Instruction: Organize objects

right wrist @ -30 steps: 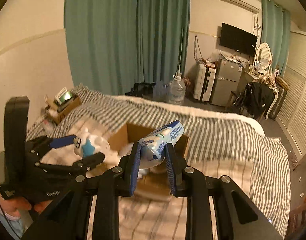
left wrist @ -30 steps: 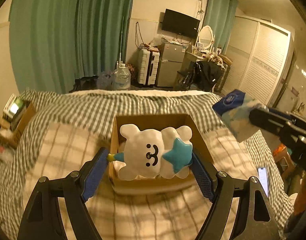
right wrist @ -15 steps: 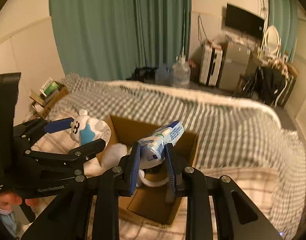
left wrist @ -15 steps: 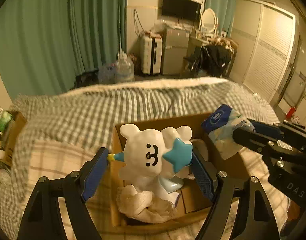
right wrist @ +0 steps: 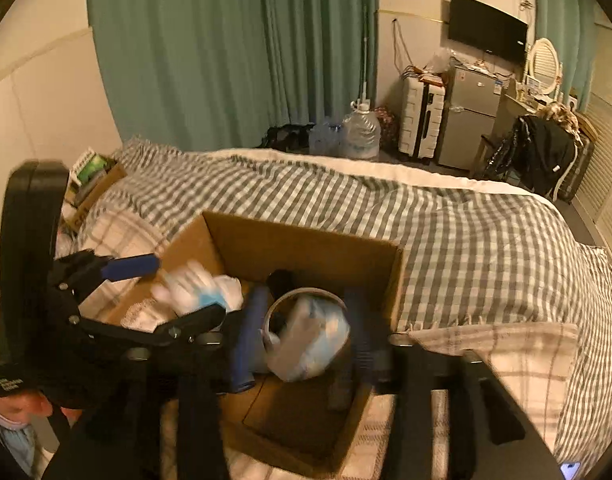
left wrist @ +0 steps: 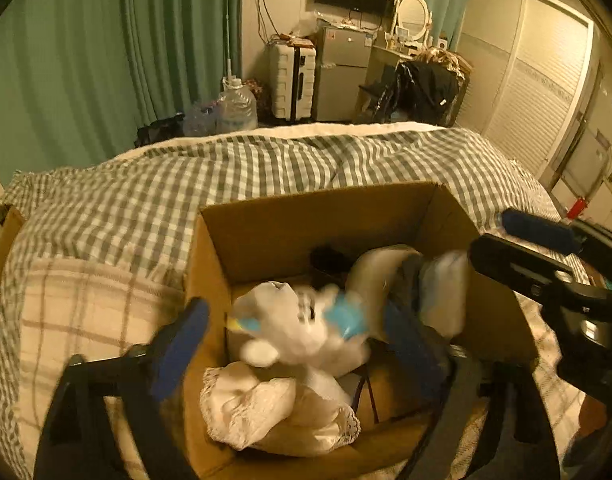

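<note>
Both tongs have been lowered toward the open brown cardboard box (left wrist: 325, 216) on the bed with the green-and-white checked cover (left wrist: 210, 168), where a second ago they were being held higher above it.

Left tongs (left wrist: 294, 332) are being spread at this moment, close to their widest, and the white plush bear with a blue star (left wrist: 302, 332) is being seen blurred between the blue pads (left wrist: 182, 340), no longer pressed by them. It is being shown inside the box near its left wall, just above a crumpled white lace-edged cloth (left wrist: 278, 412) lying in the near corner.

Right tongs (right wrist: 302, 332) are also being opened, roughly half way, and the soft white-and-blue plastic packet (right wrist: 309, 340) is being shown between the blue pads (right wrist: 246, 340) without being squeezed. The packet is lying over a round grey ring-shaped object (right wrist: 306, 292) in the middle of the box, though whether it is resting on it cannot be told because of blur. In the left wrist view the same packet (left wrist: 441, 292) is being seen toward the right side of the box, beside the bear.

A cream checked blanket (right wrist: 489, 352) is being shown under the box's near edge.
</note>
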The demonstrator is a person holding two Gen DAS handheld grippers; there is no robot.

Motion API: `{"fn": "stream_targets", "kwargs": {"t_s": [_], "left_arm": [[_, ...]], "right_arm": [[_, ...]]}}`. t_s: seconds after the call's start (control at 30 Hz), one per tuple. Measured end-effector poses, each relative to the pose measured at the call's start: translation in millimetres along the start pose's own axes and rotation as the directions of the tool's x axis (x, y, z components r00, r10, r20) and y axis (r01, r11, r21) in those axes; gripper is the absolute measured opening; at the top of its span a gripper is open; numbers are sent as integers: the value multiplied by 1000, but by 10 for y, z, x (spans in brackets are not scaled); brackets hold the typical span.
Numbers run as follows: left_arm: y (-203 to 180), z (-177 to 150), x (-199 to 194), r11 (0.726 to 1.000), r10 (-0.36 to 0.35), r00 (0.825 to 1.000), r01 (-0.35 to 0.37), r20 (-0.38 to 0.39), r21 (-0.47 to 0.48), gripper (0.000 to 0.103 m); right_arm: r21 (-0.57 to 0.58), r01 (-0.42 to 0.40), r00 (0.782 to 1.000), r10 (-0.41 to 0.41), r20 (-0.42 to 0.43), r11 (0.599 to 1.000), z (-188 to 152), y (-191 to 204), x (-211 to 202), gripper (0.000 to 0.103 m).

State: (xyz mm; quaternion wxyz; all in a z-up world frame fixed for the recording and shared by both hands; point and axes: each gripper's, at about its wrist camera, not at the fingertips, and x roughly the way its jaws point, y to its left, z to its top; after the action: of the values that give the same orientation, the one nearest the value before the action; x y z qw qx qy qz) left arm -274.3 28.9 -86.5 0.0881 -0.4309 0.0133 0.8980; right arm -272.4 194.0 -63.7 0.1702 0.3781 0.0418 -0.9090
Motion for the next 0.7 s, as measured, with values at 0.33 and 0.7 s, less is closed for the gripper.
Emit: {"fn": "stream_targets", "kwargs": {"t_s": [0.33, 0.7], "left_arm": [[1, 103, -1060, 999, 37, 991, -35, 129, -16, 102], [-47, -59, -2190, 996, 74, 940, -52, 332, -76, 103]], "right_arm": [[79, 146, 981, -155, 118, 986, 138, -44, -1040, 95], [153, 191, 944, -224, 243, 970, -182, 148, -2015, 103]]}}
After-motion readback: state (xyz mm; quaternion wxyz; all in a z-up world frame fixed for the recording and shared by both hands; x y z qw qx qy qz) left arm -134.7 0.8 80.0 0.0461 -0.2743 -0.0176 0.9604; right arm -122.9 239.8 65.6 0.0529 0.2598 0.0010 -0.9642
